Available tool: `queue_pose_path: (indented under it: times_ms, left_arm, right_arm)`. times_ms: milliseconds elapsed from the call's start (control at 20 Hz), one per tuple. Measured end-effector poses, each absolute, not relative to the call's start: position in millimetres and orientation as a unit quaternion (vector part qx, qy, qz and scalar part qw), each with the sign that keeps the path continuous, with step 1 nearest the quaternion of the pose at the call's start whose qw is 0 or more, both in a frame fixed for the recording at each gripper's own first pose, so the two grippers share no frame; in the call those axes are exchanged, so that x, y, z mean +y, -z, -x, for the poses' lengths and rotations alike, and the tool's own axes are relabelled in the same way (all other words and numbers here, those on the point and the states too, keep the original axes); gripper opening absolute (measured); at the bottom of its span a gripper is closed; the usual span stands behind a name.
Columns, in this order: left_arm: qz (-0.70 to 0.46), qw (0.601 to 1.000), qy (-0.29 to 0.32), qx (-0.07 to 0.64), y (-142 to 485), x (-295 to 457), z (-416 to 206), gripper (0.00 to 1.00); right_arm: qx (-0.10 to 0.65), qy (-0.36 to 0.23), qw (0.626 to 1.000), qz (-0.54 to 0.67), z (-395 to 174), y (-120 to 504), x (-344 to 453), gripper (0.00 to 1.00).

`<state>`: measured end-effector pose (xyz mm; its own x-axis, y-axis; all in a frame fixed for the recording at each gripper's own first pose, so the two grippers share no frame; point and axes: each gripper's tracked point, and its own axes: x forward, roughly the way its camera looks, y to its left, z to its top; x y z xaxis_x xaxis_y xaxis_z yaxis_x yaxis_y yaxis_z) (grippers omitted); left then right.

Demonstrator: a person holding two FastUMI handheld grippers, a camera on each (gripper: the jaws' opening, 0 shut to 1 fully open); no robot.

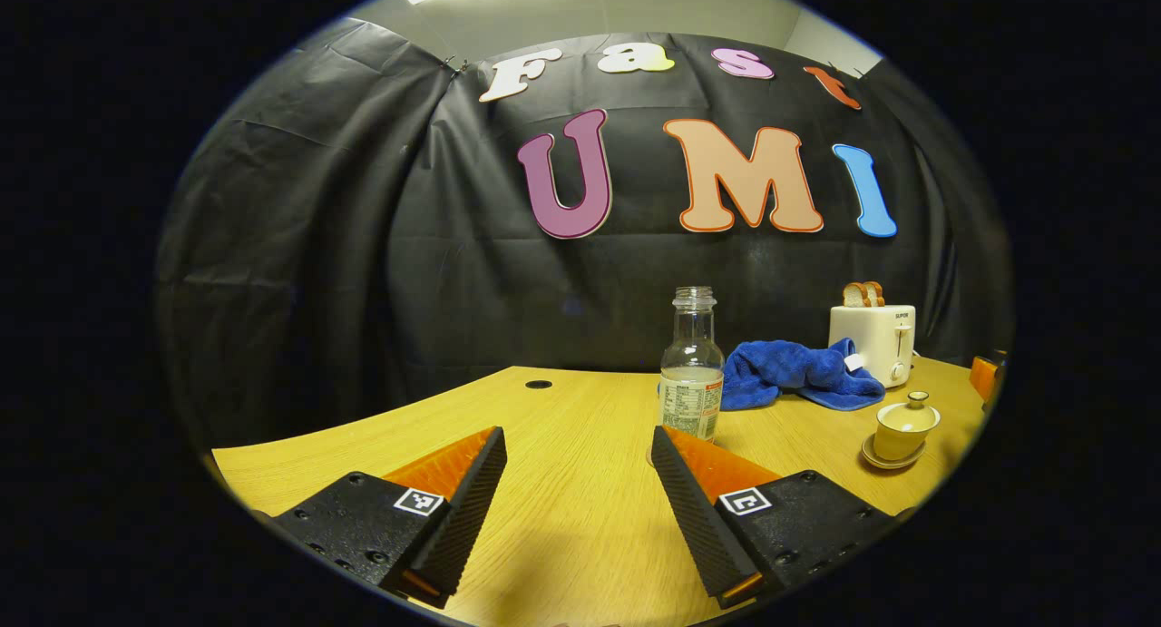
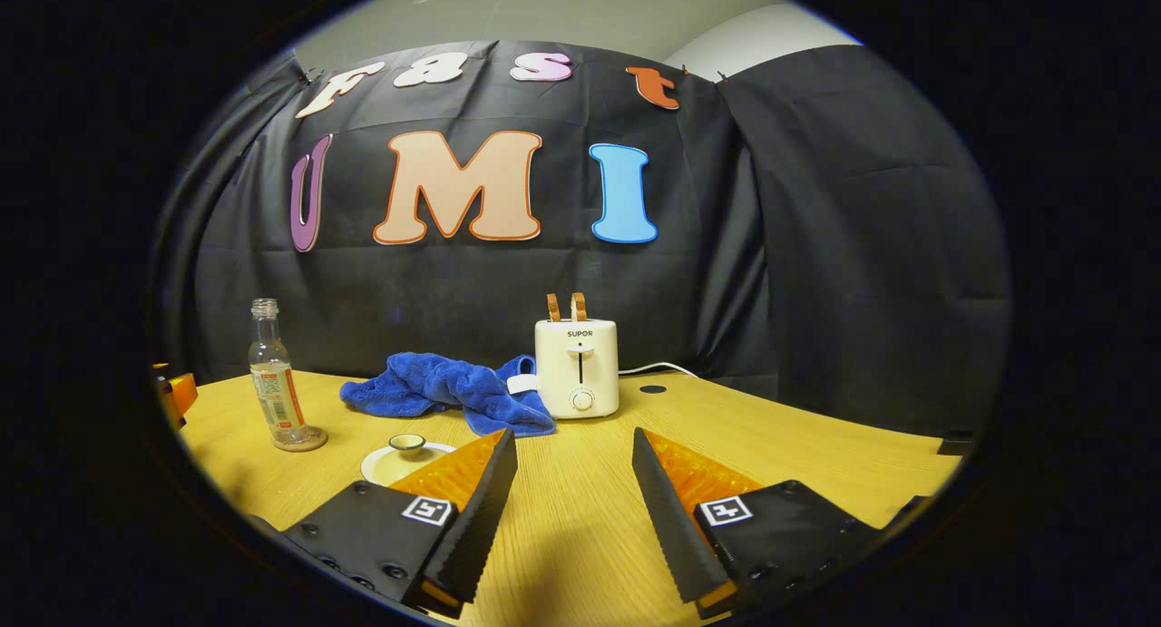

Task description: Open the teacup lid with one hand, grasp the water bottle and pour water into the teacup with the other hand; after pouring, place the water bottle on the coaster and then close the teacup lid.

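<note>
Lidded teacup [image 1: 905,425] on its saucer [image 1: 892,461], resting on the wooden table [image 1: 562,409], lid [image 1: 910,416] with small knob on top. In the right gripper view, partly hidden behind the near finger, only the lid and saucer edge showing. Left of the teacup, well apart: clear glass water bottle [image 1: 692,365], upright, uncapped, a little water inside, standing on a round cork coaster [image 2: 300,440]. Behind the teacup: crumpled blue towel [image 1: 796,373]; beside that, a white toaster [image 1: 873,341] with two bread slices [image 1: 863,293] poking up.

Left gripper [image 1: 579,509] released, jaws spread wide over bare table, holding nothing, bottle just beyond its right finger. Right gripper [image 2: 573,516] likewise released and empty, jaws wide, teacup low at its left finger, toaster straight ahead.

Judging by lid on and bottle on coaster: either nothing begun or all finished; cannot tell which. If beginning, lid first. Best done by swinging the right gripper left toward the teacup, centring the small knob between the jaws, closing gently, lifting straight up to avoid dragging cup or saucer. Bottle best gripped by the left gripper around the labelled body, low and level, keeping it upright until over the cup
</note>
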<state>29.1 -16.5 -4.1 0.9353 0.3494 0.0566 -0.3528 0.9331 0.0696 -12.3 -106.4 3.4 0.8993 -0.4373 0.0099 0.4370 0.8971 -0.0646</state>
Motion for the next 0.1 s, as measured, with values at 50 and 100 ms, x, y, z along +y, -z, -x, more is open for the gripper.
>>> queue_pose_path:
  times_ms: [50,100]
  left_arm:
    - [-0.039,0.983,-0.178,-0.022,4.0,-16.6,-28.8,0.94]
    - [-0.039,0.983,-0.178,-0.022,3.6,-16.7,-29.0,0.94]
  right_arm:
    - [0.002,0.224,0.974,0.033,12.4,-3.6,-106.3,0.80]
    - [0.002,0.224,0.974,0.033,12.7,-3.6,-106.6,0.80]
